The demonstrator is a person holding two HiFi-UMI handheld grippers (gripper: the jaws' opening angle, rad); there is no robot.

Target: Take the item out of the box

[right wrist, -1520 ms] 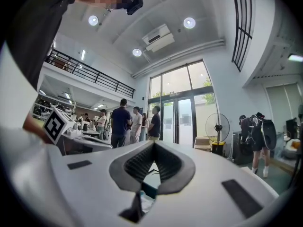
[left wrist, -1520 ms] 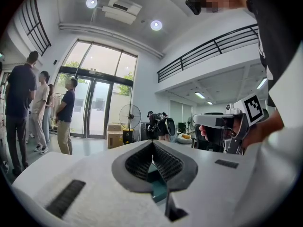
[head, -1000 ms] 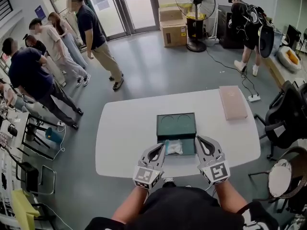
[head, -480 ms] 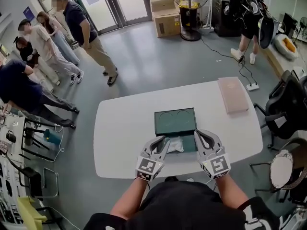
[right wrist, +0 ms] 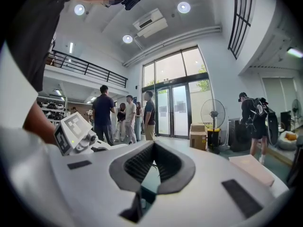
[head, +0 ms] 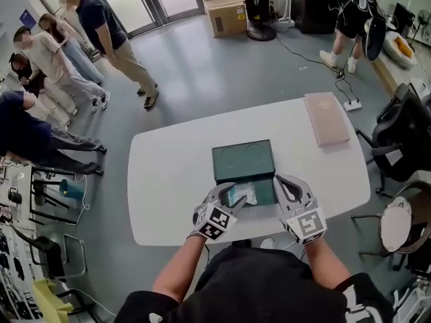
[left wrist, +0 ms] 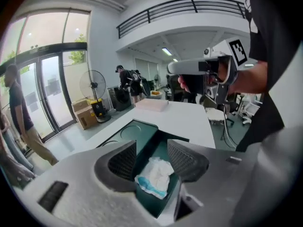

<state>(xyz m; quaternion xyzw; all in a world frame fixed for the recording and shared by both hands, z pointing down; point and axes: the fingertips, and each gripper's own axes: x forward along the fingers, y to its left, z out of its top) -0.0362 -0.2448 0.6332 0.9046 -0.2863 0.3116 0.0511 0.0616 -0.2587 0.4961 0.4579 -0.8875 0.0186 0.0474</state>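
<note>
two grippers sit at the near edge of the box (head: 242,159). our left gripper (left wrist: 151,150) tilts down over the box's near well, its jaws apart at a middling gap. the item (left wrist: 154,176), a crumpled white packet with a blue edge, lies on the floor of that well. in the left gripper view it lies right between the two pads, and we cannot tell whether either pad touches it. in the head view the item lies just beyond this gripper's tips, toward the well's left half.

our right gripper (right wrist: 152,157) hangs at the box's near right corner. its jaws are drawn into a narrow wedge whose tips seem to meet, with nothing between them. only a sliver of the teal box shows through the gap.

the box is dark teal and open. its far half is a flat panel marked with two circles, and its near half is the deeper well. it rests near the middle of a white table (head: 175,180), close to our edge. a flat pink case (head: 327,118) lies well apart at the far right corner.

beyond the table, several people (head: 54,52) stand at the left by glass doors. a carton (head: 225,12) and a fan (left wrist: 92,86) stand at the far side, a person with a backpack (head: 347,12) is at the far right, and a dark chair (head: 404,140) is beside the table's right end.
</note>
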